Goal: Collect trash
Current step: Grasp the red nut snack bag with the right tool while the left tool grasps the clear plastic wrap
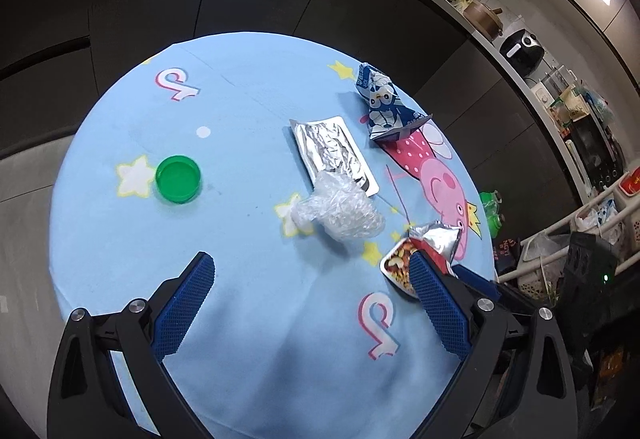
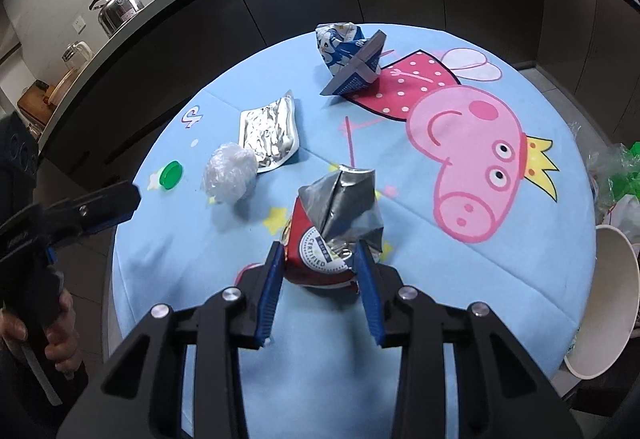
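On the round blue tablecloth (image 1: 248, 319) lie a green cap (image 1: 178, 179), a foil wrapper (image 1: 332, 151), a crumpled clear plastic ball (image 1: 344, 211), a crushed blue carton (image 1: 384, 107) and a red and silver snack bag (image 2: 336, 231). My right gripper (image 2: 320, 255) has its blue pads on both sides of the snack bag, touching it. The bag also shows in the left wrist view (image 1: 432, 243), partly behind my right finger pad. My left gripper (image 1: 312, 267) is wide open and empty above the cloth, short of the plastic ball.
A white paper bucket (image 2: 604, 303) and bags of rubbish (image 2: 616, 175) stand off the table's right edge. Dark cabinets and a cluttered counter (image 1: 480, 11) run behind the table. White baskets (image 1: 560, 239) stand at the right.
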Demonstrator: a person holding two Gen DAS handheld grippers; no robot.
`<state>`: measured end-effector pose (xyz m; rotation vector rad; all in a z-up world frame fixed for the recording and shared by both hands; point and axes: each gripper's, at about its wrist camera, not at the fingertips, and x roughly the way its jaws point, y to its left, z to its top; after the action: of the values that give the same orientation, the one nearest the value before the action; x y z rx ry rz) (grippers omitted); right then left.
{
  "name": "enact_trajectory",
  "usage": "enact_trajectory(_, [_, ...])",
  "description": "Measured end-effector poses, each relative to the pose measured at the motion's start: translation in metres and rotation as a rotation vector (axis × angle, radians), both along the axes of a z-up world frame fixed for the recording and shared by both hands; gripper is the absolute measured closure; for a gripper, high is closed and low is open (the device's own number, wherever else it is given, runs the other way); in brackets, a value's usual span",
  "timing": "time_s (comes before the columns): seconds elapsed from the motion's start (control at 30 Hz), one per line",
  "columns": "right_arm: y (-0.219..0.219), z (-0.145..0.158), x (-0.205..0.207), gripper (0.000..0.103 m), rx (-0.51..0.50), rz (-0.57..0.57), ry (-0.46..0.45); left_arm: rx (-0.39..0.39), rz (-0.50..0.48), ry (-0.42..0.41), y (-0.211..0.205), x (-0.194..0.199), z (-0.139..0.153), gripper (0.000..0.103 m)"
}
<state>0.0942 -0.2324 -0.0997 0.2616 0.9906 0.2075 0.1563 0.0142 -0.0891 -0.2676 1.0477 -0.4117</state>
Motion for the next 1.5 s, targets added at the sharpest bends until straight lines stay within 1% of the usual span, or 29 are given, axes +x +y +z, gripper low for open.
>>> enact_trajectory(0.1, [-0.007, 0.002, -0.005, 0.066, 0.009, -0.016, -0.001, 0.008, -0.029, -0.008, -0.019, 0.015, -0.003, 0.010])
enact_trajectory(0.2, [-0.012, 0.003, -0.008, 0.066, 0.014, -0.025, -0.003, 0.051, -0.044, -0.014, -0.037, 0.032, -0.009, 0.010])
enact_trajectory(0.23, [-0.013, 0.004, -0.009, 0.065, 0.012, -0.027, -0.004, 0.058, -0.048, -0.009, -0.042, 0.038, -0.012, 0.013])
enact_trajectory(0.27, [-0.014, 0.004, -0.010, 0.065, 0.010, -0.028, -0.006, 0.059, -0.055, -0.006, -0.044, 0.042, -0.015, 0.025])
enact_trajectory(0.3, [-0.014, 0.005, -0.010, 0.065, 0.011, -0.028, -0.006, 0.065, -0.069, 0.003, -0.047, 0.046, -0.019, 0.032])
enact_trajectory(0.33, [-0.015, 0.006, -0.012, 0.065, 0.012, -0.031, -0.006, 0.069, -0.076, 0.014, -0.049, 0.049, -0.023, 0.044])
enact_trajectory(0.37, [-0.017, 0.006, -0.013, 0.064, 0.014, -0.034, -0.008, 0.065, -0.083, 0.029, -0.049, 0.051, -0.027, 0.053])
enact_trajectory(0.4, [-0.018, 0.005, -0.014, 0.063, 0.016, -0.036, -0.008, 0.058, -0.087, 0.038, -0.048, 0.052, -0.030, 0.059])
enact_trajectory(0.47, [-0.022, 0.004, -0.016, 0.063, 0.020, -0.043, -0.005, 0.043, -0.097, 0.065, -0.043, 0.049, -0.036, 0.088])
enact_trajectory(0.5, [-0.022, 0.003, -0.016, 0.063, 0.021, -0.045, -0.003, 0.034, -0.098, 0.074, -0.040, 0.045, -0.037, 0.092])
enact_trajectory(0.53, [-0.023, 0.002, -0.017, 0.063, 0.022, -0.046, 0.001, 0.021, -0.099, 0.078, -0.036, 0.041, -0.037, 0.094])
enact_trajectory(0.57, [-0.024, 0.001, -0.018, 0.063, 0.021, -0.046, 0.004, 0.009, -0.105, 0.075, -0.031, 0.035, -0.035, 0.095])
enact_trajectory(0.7, [-0.025, -0.005, -0.024, 0.062, 0.016, -0.040, 0.025, 0.003, -0.120, 0.068, -0.017, 0.009, -0.030, 0.095])
enact_trajectory(0.77, [-0.025, -0.008, -0.028, 0.062, 0.017, -0.038, 0.034, -0.002, -0.113, 0.077, -0.010, -0.002, -0.029, 0.092])
enact_trajectory(0.8, [-0.025, -0.008, -0.030, 0.062, 0.018, -0.036, 0.038, -0.003, -0.109, 0.079, -0.007, -0.006, -0.029, 0.089])
enact_trajectory(0.87, [-0.024, -0.009, -0.033, 0.057, 0.009, -0.032, 0.045, -0.005, -0.098, 0.085, -0.002, -0.015, -0.030, 0.067])
enact_trajectory(1.0, [-0.025, -0.005, -0.037, 0.055, 0.001, -0.033, 0.039, 0.010, -0.089, 0.079, 0.004, -0.025, -0.030, 0.059])
enact_trajectory(1.03, [-0.025, -0.004, -0.037, 0.052, 0.000, -0.033, 0.035, 0.014, -0.086, 0.077, 0.005, -0.026, -0.030, 0.052])
enact_trajectory(1.07, [-0.024, -0.003, -0.036, 0.050, -0.001, -0.034, 0.031, 0.016, -0.081, 0.077, 0.007, -0.027, -0.031, 0.048])
enact_trajectory(1.2, [-0.022, -0.007, -0.030, 0.050, 0.005, -0.035, 0.040, 0.004, -0.064, 0.094, 0.009, -0.026, -0.034, 0.047])
enact_trajectory(1.3, [-0.021, -0.013, -0.026, 0.050, 0.008, -0.041, 0.052, 0.002, -0.075, 0.089, 0.007, -0.026, -0.032, 0.048])
enact_trajectory(1.33, [-0.020, -0.014, -0.025, 0.052, 0.010, -0.039, 0.053, 0.006, -0.082, 0.082, 0.006, -0.027, -0.031, 0.049])
enact_trajectory(1.37, [-0.020, -0.015, -0.025, 0.061, 0.009, -0.039, 0.053, 0.012, -0.091, 0.077, 0.003, -0.027, -0.031, 0.051])
enact_trajectory(1.4, [-0.019, -0.015, -0.026, 0.061, 0.012, -0.033, 0.054, 0.015, -0.099, 0.075, 0.001, -0.027, -0.031, 0.054])
enact_trajectory(1.47, [-0.019, -0.014, -0.027, 0.062, 0.012, -0.027, 0.050, 0.013, -0.110, 0.089, -0.003, -0.026, -0.034, 0.070])
enact_trajectory(1.5, [-0.018, -0.013, -0.028, 0.062, 0.013, -0.024, 0.043, 0.012, -0.114, 0.095, -0.004, -0.025, -0.036, 0.075])
